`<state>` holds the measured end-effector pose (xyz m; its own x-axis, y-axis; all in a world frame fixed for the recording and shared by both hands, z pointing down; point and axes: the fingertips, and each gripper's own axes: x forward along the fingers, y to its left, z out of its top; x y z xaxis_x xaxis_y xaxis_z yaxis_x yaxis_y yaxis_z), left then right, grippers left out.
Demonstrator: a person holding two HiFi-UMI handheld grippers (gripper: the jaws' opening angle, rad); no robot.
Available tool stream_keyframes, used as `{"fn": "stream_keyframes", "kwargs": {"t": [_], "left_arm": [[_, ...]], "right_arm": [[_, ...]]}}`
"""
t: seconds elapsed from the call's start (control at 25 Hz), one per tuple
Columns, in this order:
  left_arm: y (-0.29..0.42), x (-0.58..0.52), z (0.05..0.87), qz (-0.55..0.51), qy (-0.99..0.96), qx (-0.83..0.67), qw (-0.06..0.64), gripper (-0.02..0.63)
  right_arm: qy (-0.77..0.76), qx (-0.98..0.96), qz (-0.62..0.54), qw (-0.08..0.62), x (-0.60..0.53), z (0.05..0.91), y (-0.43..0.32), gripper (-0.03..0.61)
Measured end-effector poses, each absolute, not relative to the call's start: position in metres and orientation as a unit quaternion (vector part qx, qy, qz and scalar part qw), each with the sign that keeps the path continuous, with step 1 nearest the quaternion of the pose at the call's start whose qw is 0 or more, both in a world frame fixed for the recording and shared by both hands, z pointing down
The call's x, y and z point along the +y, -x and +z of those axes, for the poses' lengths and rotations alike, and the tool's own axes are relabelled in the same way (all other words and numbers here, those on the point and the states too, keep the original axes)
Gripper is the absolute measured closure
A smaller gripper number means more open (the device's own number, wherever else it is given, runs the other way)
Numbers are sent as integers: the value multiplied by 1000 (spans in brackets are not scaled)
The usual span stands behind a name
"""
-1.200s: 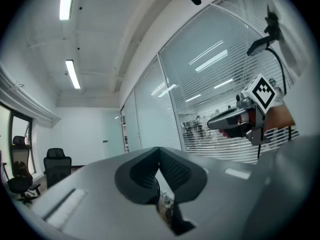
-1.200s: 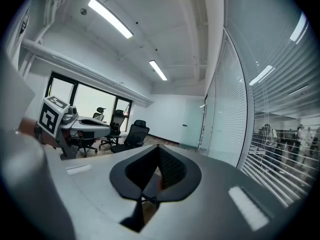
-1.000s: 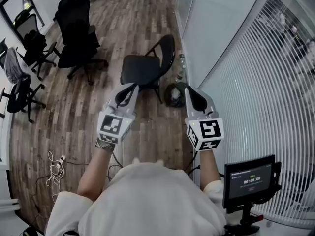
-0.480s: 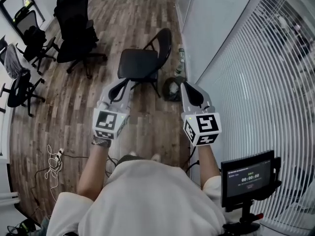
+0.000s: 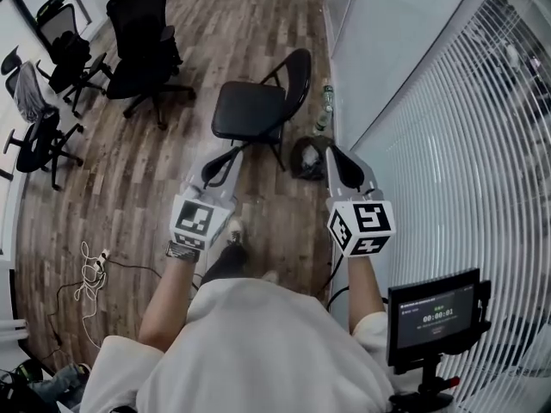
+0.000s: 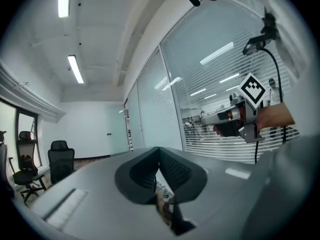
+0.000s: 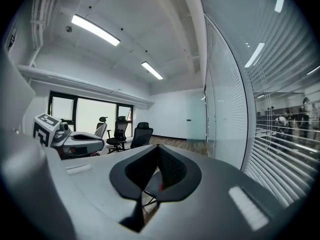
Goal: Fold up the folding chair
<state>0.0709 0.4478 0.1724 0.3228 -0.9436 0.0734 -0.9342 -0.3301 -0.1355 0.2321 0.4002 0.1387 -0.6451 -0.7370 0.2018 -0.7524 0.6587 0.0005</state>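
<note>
Folding chair ahead — office chairs left, glass wall right.

A: Light?
B: Bright, even. Ceiling strips upper left in right gripper view; windows glow white, blown out.
A: Sharpness?
B: Head view crisp on chair; blinds bow at right edge. Gripper views: fisheye, dark corners, near foreground soft, strip reflections on glass.
</note>
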Motion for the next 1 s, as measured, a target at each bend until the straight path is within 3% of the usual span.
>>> {"fn": "stream_keyframes", "kwargs": {"t": [1.0], "left_arm": [[82,242,222,-38,817,573,-43,615]], "right_arm": [[-474,-863,84,154,217,179,-135,575]]}}
